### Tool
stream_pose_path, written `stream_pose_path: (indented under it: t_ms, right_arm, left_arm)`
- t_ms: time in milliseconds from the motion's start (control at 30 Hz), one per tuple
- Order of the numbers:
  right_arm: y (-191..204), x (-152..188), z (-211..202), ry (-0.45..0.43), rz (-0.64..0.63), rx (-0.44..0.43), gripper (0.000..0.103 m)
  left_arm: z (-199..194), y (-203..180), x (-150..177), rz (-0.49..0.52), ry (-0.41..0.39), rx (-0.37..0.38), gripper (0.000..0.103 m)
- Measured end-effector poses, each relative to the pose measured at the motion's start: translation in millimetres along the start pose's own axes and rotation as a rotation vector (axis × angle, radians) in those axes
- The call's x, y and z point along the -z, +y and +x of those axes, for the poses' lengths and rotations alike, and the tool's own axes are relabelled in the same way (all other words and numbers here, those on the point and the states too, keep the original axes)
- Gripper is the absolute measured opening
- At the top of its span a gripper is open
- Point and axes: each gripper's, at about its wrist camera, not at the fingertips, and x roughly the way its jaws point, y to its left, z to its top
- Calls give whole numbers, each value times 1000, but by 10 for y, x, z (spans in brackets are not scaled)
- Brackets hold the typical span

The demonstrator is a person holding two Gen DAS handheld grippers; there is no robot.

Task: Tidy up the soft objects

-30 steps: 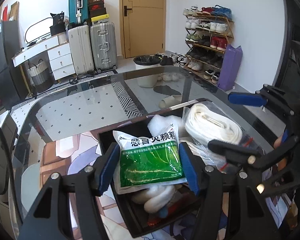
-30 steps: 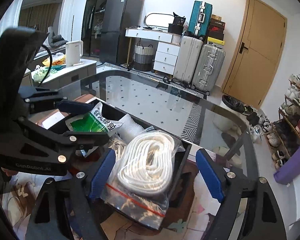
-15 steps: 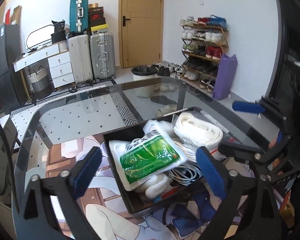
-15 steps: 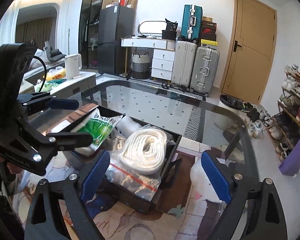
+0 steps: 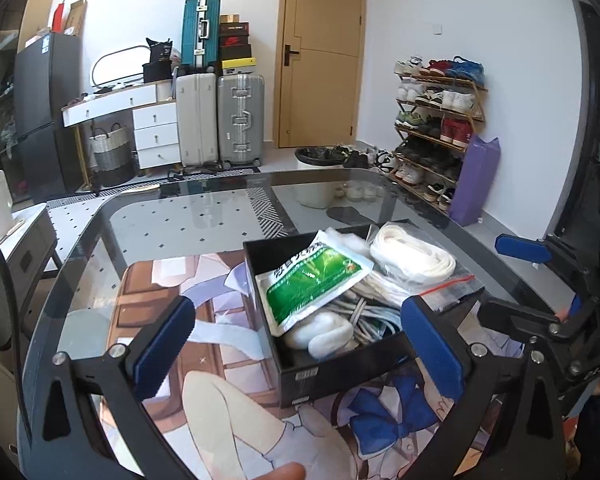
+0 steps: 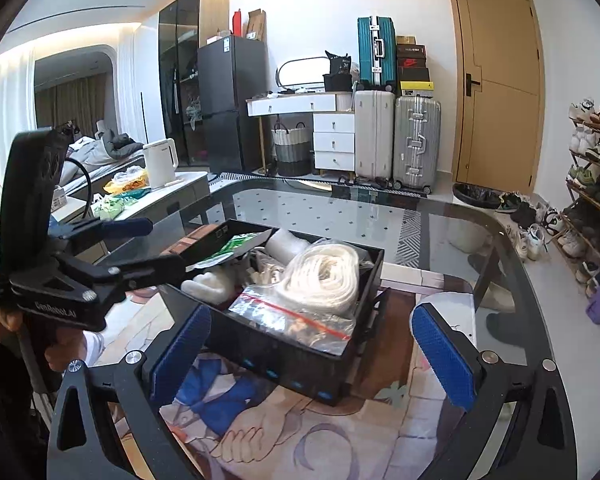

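The green-and-white foil sachet with printed lettering now lies loose on top of the pile in the shallow black rectangular storage box, toward the box's 9 o'clock side in the left wrist view; a second ago the left gripper was clamped on it, and since then its blue-padded jaws have spread wide and drawn back, holding nothing. The right gripper has likewise pulled away from the box with its jaws parted and empty. The coil of white rope in a clear zip bag with a red seal line rests in the box at about 3 o'clock from the sachet, its bag draping over the near wall. Beneath them sit pale grey cables and a white padded roll. Judging by this, the sachet's placement is finished and the box holds all the soft items in sight on the glass-topped table with a printed anime mat, so the sorting looks close to done
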Motion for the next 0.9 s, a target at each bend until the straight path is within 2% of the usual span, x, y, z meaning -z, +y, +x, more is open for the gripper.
stream_pose_path:
  t_ms: [333, 567, 900]
  right_arm:
    - [128, 84, -61, -45, -20, -25, 102]
    - [119, 126, -88, -75, -19, -14, 102]
    - [124, 184, -131, -102, -19, -13, 102]
  left_arm:
    - [-25, -21, 192, -14, -34, -54, 103]
    - [-11, -56, 239, -15, -64, -66, 103]
    - [9, -64, 242, -16, -59, -69, 103]
